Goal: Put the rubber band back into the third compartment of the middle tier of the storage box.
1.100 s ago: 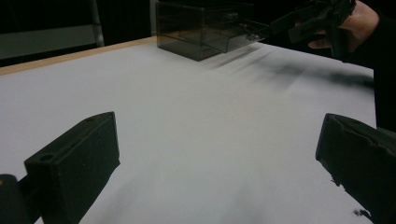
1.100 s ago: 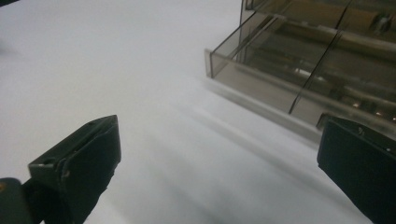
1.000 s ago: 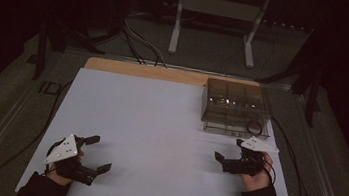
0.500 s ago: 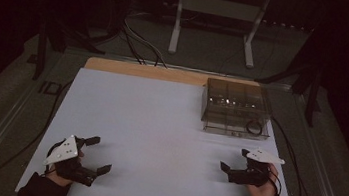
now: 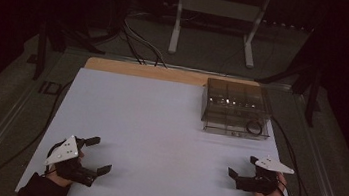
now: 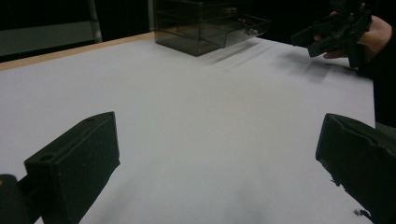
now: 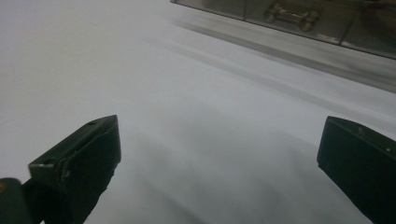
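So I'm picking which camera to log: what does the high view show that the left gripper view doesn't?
High view alone: the floor, cables and a metal stand beyond the table, plus the left tongs' grey plate. Left gripper view alone: a close look at its own two black jaws, set wide apart with nothing between. Both share the white table, the clear box and the right tongs.

Box [image 5: 235, 108] at table's [image 5: 159, 126] far right
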`<state>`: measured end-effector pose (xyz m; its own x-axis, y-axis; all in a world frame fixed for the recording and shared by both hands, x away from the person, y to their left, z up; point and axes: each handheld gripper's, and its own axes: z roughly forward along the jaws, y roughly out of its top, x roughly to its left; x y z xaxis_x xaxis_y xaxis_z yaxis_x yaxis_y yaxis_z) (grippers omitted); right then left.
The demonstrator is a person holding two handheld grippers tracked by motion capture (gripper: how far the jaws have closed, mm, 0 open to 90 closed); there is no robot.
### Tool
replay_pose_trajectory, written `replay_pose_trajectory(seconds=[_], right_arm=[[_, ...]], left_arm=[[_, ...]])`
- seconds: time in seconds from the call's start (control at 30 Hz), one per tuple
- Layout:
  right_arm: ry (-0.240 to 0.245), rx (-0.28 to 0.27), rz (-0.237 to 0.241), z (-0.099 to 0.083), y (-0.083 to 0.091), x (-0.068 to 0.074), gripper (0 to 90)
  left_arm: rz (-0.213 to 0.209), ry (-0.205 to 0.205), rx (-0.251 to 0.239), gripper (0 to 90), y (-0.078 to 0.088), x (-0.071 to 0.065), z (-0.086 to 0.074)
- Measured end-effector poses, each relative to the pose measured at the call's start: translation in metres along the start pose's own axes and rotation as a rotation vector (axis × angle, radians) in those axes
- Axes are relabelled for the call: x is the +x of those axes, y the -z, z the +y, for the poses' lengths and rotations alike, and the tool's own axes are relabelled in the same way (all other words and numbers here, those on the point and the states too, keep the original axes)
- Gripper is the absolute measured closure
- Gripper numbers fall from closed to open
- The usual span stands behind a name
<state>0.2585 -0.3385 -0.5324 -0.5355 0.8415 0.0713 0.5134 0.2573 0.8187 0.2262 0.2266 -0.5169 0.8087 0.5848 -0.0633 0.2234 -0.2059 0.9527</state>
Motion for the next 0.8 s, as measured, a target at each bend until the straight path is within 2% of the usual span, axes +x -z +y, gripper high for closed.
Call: replay_pose_trajectory(seconds=[0.33,0.57,0.8], right_arm=[[-0.001,-0.023,0.043,0.0039,-0.0080,0.0037,0.0],[0.006,-0.015,0.043,0.0039,-0.0094,0.0040,0.0],[-0.015,-0.023,0.039,0.0046,-0.0073,-0.0005,0.0]], left_arm=[[-0.006,0.000,0.002,0.3,-0.0008,-0.0007,-0.0004],[-0.008,0.003,0.002,0.3,-0.0014,-0.0010,0.0000],[-0.012,0.006,-0.004,0.3,-0.0017,-0.0019,0.0010]])
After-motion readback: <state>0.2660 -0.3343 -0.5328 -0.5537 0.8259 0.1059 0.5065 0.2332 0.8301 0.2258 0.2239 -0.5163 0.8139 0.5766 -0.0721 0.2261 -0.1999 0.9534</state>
